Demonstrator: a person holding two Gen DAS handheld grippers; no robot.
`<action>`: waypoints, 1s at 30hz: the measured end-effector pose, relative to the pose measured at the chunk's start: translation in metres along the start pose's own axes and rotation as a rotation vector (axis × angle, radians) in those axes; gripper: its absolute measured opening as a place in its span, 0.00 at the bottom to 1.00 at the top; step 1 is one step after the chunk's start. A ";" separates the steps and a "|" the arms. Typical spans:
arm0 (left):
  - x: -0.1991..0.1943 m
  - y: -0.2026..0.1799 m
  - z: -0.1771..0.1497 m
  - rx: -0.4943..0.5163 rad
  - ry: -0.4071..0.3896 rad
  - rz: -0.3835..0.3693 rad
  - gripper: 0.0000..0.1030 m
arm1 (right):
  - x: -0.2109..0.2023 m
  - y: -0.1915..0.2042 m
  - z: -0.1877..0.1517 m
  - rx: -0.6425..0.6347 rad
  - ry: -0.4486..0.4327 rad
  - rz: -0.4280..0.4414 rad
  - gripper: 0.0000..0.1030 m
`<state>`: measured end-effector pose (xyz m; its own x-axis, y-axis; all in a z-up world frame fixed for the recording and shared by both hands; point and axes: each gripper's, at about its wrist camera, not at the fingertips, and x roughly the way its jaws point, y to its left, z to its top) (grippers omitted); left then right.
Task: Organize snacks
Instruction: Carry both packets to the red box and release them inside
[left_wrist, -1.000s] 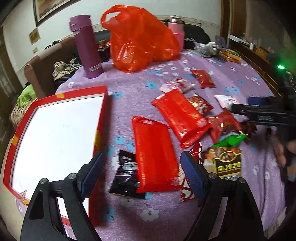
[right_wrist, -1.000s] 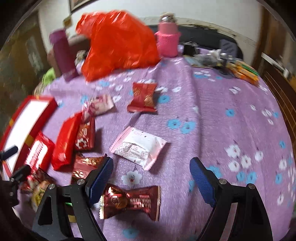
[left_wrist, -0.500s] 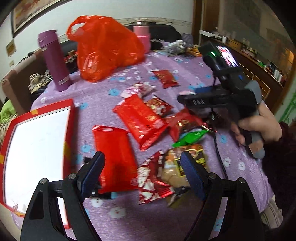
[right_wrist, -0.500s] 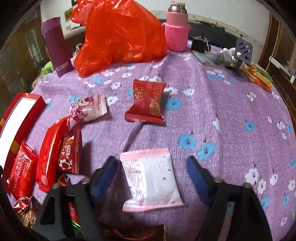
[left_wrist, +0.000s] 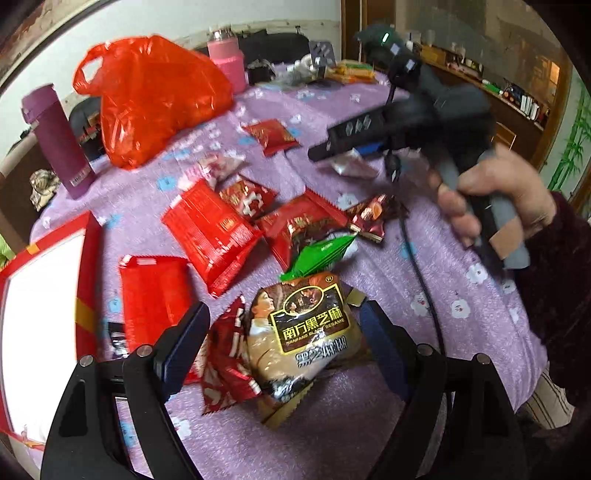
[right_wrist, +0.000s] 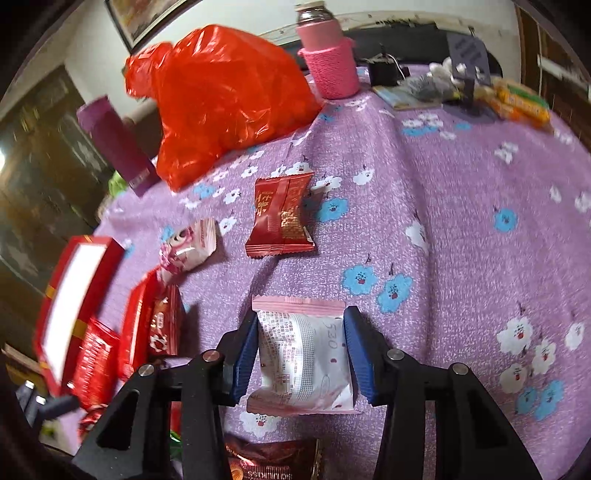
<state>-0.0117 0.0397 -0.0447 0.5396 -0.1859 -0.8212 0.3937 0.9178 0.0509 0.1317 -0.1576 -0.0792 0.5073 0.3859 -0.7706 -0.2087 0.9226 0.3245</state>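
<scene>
Right wrist view: right claw clenched on pink-white snack packet on counter; grip mid-packet, lift flat toward red box. Left claw released, straddling sesame packet.

Indoor light is even and rather dim; both fisheye views bend at dark corners, with motion blur around edges.

left claw wide, right claw narrowed
</scene>
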 end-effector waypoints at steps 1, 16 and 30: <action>0.005 -0.001 0.001 -0.007 0.010 0.005 0.81 | -0.001 -0.003 0.000 0.015 0.003 0.015 0.45; 0.012 -0.007 -0.007 0.031 -0.030 -0.041 0.45 | -0.007 -0.016 0.000 0.127 0.010 0.128 0.45; -0.048 0.051 -0.019 -0.099 -0.180 0.005 0.43 | -0.014 -0.002 0.002 0.175 0.017 0.388 0.44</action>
<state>-0.0319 0.1021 -0.0131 0.6696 -0.2326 -0.7054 0.3203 0.9473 -0.0083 0.1268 -0.1646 -0.0679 0.4053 0.7055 -0.5814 -0.2354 0.6951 0.6793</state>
